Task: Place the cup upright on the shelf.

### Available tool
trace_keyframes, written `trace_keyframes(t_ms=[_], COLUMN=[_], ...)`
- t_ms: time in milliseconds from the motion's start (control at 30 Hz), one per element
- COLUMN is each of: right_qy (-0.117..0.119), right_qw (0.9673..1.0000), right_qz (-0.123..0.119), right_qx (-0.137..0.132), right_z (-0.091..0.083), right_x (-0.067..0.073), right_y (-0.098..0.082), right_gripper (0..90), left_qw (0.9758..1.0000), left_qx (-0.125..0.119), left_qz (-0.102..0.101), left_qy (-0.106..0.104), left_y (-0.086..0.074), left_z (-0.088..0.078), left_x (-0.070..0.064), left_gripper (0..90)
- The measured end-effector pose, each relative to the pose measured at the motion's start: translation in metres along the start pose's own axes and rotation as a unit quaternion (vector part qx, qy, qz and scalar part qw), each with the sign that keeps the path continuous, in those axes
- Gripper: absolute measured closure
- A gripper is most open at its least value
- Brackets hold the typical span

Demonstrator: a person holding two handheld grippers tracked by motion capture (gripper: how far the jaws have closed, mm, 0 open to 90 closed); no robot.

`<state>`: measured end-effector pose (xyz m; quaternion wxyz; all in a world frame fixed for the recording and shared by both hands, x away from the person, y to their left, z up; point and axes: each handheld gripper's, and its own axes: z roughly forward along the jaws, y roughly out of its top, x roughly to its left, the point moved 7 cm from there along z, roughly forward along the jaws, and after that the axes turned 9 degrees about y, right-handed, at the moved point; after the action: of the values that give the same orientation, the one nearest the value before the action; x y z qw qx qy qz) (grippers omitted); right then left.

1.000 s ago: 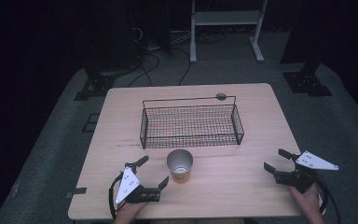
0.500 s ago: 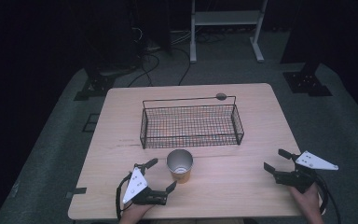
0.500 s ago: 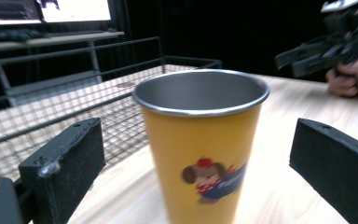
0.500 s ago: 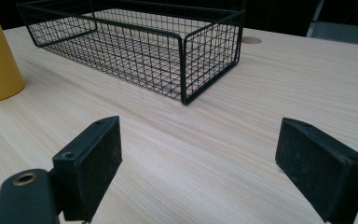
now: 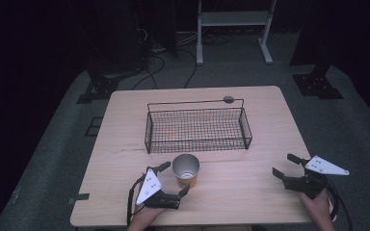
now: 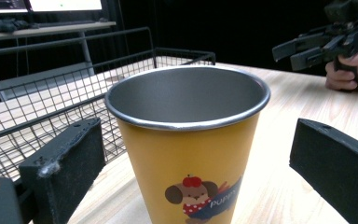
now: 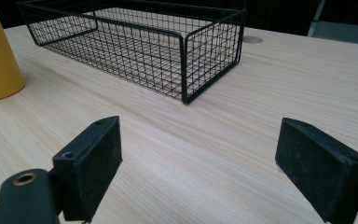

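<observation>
An orange cup [image 5: 185, 169] with a steel inside and a cartoon print [image 6: 191, 154] stands upright near the table's front, just ahead of the black wire basket [image 5: 147, 132]. My left gripper [image 5: 173, 179] is open at the cup's near left. Its two pads [image 6: 65, 168] stand on either side of the cup with gaps, touching nothing. My right gripper [image 5: 285, 166] is open at the front right over bare wood, nothing between its pads [image 7: 93, 154]. It also appears far off as the right gripper [image 6: 326, 39], held in a hand.
The wire basket [image 7: 135, 46] lies across the middle of the wooden table [image 5: 250, 192], with a tall handle bar along its far side. A small round hole [image 5: 229, 99] sits behind it. Dark floor and stands surround the table.
My left gripper has moved right and forward until its open jaws stand on either side of the cup. The right gripper and the cup have stayed put.
</observation>
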<state>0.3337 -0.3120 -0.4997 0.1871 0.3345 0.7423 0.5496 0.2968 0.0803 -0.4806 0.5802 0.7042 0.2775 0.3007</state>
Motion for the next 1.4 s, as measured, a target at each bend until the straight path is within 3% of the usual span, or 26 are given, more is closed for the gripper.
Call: trace_keyframes(t_ms=[167, 600, 700, 800, 1033, 1400], right_qy=[0.001, 0.002, 0.002, 0.003, 0.003, 0.002], right_qw=[1.0, 1.0, 1.0, 1.0, 1.0, 1.0], right_qz=[-0.001, -0.002, -0.002, 0.0, -0.001, -0.002], right_qx=[0.001, 0.0, 0.001, -0.001, 0.0, 0.001], right_z=[0.0, 0.0, 0.0, 0.0, 0.0, 0.0], right_x=[0.0, 0.001, 0.001, 0.001, 0.001, 0.001], right_y=[0.0, 0.0, 0.0, 0.0, 0.0, 0.0], right_gripper=[13.4, 13.4, 13.4, 13.4, 13.4, 13.4], left_qw=[0.9999, 0.9998, 0.9998, 0.9997, 0.9995, 0.9998], left_qx=[0.015, 0.021, 0.02, 0.022, 0.03, 0.017], left_qz=[0.005, 0.001, -0.005, 0.006, 0.011, 0.008], left_qy=[0.001, 0.004, 0.001, -0.004, -0.005, -0.007], left_y=[-0.003, 0.0, 0.001, 0.003, 0.006, 0.017], left_z=[0.009, 0.032, 0.033, 0.033, 0.034, 0.038], left_x=[0.0, 0.0, 0.001, -0.001, -0.002, 0.001], left_gripper=[2.3, 2.4, 7.0, 12.1, 12.5, 12.6])
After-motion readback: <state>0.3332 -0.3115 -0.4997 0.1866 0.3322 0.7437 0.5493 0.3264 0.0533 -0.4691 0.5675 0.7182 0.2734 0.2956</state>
